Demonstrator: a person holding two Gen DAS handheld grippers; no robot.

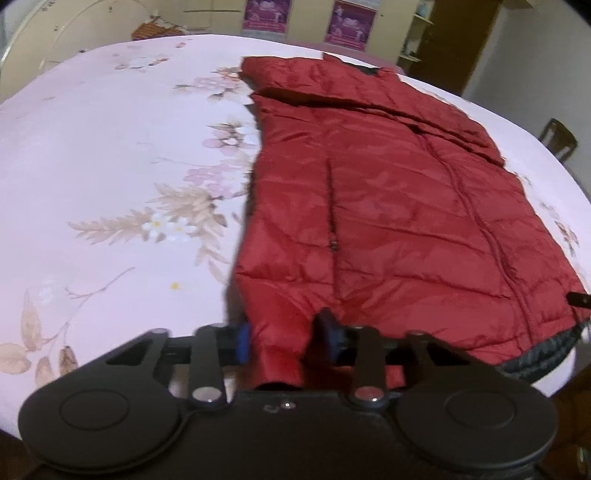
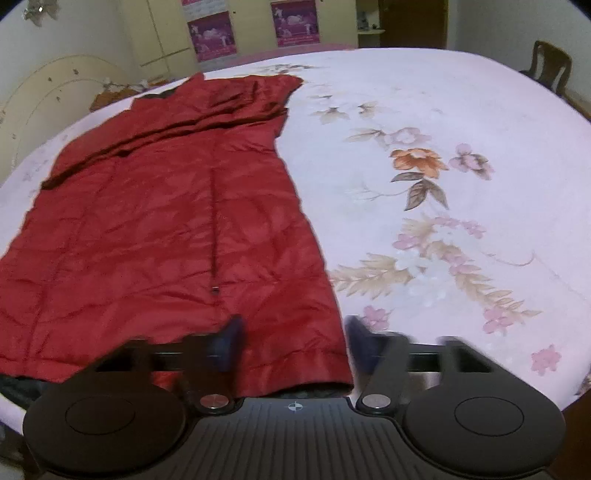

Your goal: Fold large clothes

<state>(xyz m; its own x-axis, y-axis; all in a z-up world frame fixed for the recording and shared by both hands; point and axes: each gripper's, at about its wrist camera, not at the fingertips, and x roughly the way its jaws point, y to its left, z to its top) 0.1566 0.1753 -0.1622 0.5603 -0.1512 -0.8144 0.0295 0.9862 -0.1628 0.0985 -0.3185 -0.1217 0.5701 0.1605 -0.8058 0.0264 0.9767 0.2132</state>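
The bed [image 1: 110,155] fills both views, covered by a pale pink sheet [image 2: 443,110] printed with flowers and leaves. On it lies the red quilted jacket [image 1: 388,206], spread flat with its front up. In the left wrist view the jacket takes the right half of the bed; in the right wrist view it takes the left half. Its sleeves [image 1: 369,92] are folded across the chest at the far end, and its hem reaches the near edge of the bed, under both claws. A dark lining [image 1: 546,354] shows at one near hem corner. A zip line [image 2: 213,229] runs down the front, ending in a small pull [image 2: 214,291].

The left claw [image 1: 284,338] sits at the near left corner of the hem. Its blue pads [image 1: 243,341] have a bunched fold of red fabric between them and are pinching it. The right claw [image 2: 291,341] sits at the near right corner of the hem. Its fingers [image 2: 231,341] are blurred and stand wider; the hem corner lies between them, reaching the right finger, but I cannot tell whether the pads press on it.

Beyond the bed stand a cream headboard [image 2: 55,96], two purple posters [image 2: 212,35] on a cupboard, and a wooden chair [image 2: 550,66].
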